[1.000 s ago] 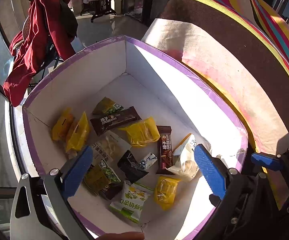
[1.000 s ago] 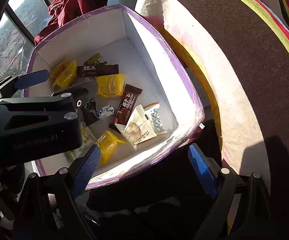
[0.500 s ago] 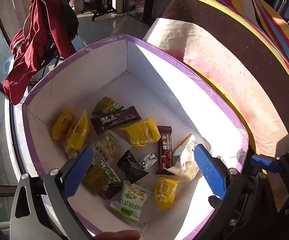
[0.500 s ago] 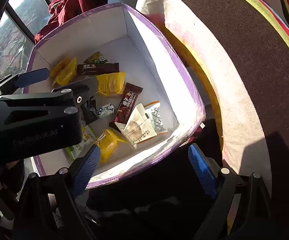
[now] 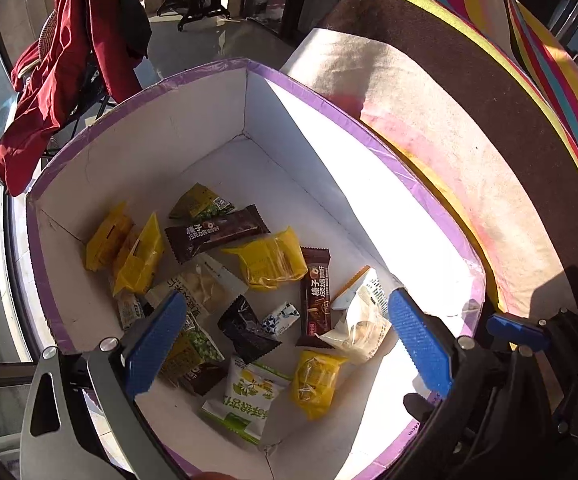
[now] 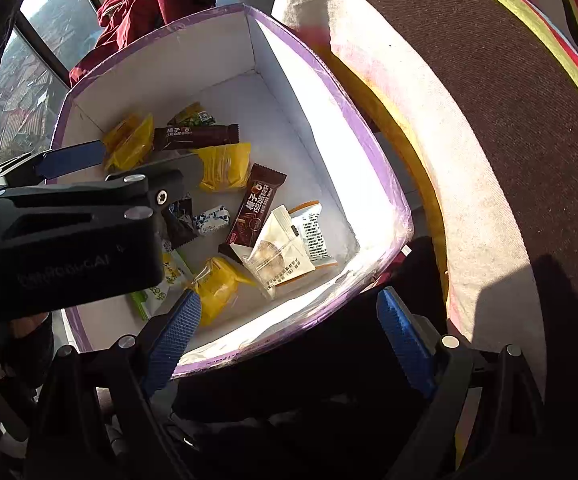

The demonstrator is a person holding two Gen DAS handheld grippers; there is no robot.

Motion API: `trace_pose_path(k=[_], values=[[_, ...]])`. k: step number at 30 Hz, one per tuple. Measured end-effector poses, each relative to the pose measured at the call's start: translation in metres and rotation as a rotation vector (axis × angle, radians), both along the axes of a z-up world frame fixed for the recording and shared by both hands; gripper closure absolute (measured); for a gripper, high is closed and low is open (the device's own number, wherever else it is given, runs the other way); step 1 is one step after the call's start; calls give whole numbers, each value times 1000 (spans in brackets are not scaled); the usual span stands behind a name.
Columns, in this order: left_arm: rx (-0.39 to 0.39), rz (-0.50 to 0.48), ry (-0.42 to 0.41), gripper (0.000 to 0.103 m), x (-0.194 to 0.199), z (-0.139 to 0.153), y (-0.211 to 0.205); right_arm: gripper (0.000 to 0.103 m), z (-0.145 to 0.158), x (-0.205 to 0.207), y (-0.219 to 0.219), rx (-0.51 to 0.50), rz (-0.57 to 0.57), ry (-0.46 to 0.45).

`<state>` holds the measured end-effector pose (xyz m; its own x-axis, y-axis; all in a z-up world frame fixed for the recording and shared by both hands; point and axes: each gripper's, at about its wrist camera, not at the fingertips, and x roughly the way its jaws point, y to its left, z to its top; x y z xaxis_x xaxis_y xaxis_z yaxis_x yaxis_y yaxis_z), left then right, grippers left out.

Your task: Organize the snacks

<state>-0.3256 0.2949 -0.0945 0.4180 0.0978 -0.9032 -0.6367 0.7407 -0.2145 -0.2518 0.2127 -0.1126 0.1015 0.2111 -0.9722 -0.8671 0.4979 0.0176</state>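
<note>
A white box with a purple rim [image 5: 369,132] [image 6: 341,92] holds several wrapped snacks: yellow packets [image 5: 267,262] [image 6: 223,166], brown chocolate bars [image 5: 213,232] [image 6: 255,208], a clear cookie packet [image 5: 359,324] [image 6: 277,258], a green and white pouch [image 5: 245,404] and a small blue and white candy [image 5: 281,318]. My left gripper [image 5: 285,344] hangs open over the box, nothing between its blue fingers. My right gripper [image 6: 289,344] stands open at the box's near rim, empty. The left gripper's black body [image 6: 77,232] hides part of the box in the right wrist view.
A striped cloth surface [image 5: 469,128] [image 6: 489,120] runs along the right of the box. A red garment [image 5: 69,64] hangs on a chair behind the box by a window. A hand [image 6: 25,324] shows at the lower left.
Both views have shifted only slightly; the box and snacks lie as before and both grippers stay open.
</note>
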Motion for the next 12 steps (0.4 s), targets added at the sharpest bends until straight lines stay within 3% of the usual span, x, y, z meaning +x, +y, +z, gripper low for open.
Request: trace_pose_path(k=[3, 12], values=[[12, 54, -5, 2, -4, -2, 4, 17, -1, 0, -2, -1, 1, 3], [77, 49, 48, 2, -4, -3, 4, 17, 0, 1, -6, 1, 12, 10]])
